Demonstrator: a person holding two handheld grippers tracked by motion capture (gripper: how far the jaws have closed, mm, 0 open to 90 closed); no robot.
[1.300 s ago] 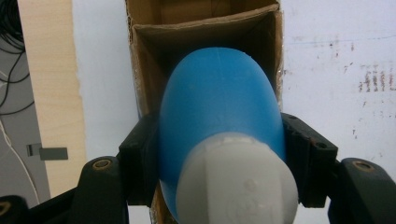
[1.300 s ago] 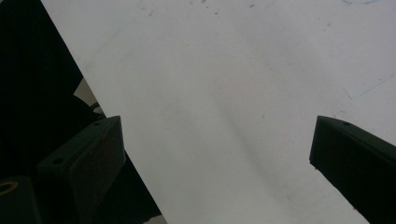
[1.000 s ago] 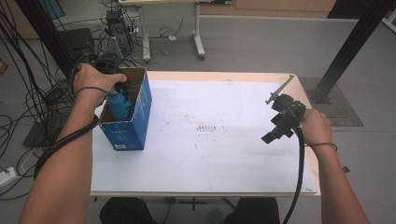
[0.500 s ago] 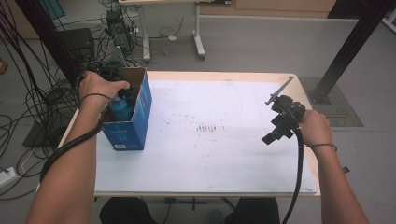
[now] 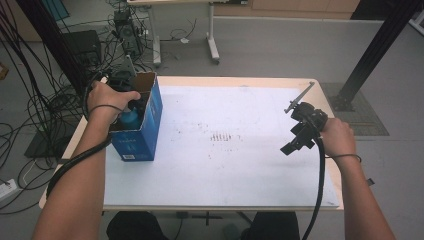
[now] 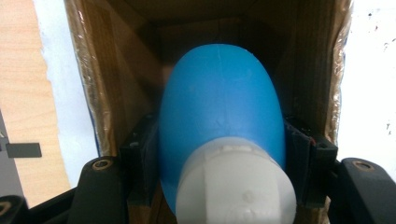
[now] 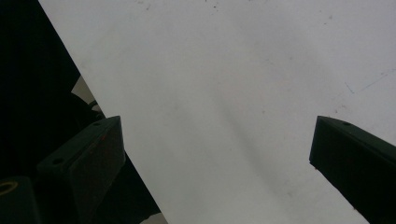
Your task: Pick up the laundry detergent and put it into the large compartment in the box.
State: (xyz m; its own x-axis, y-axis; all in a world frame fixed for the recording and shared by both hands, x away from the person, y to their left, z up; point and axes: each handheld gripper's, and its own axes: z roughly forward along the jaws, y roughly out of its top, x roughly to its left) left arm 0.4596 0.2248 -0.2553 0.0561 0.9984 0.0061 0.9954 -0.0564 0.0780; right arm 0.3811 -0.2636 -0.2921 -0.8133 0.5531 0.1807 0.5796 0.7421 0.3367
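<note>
Blue bottle (image 6: 219, 116) inside the box (image 5: 145, 125), cap toward me | my left gripper (image 6: 219, 154) clamped on its sides to steer it | right gripper (image 7: 215, 154) apart, idle above worktop (image 5: 240, 165)

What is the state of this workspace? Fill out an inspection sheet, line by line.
Surface: white sheet over a light wooden table, faint dark marks near the middle.
Job's things: blue plastic bottle with a white cap, inside an open blue cardboard box at the table's left edge.
Clutter: nothing seen on the sheet.
Grippers: left tongs reach into the box, shut on the bottle's sides; right tongs open over bare sheet, holding nothing.
Cables: a black cable trails from the right tongs along the forearm; another loops by the left arm.
Surroundings: grey floor with tangled black cables, a desk's legs, a black post.
</note>
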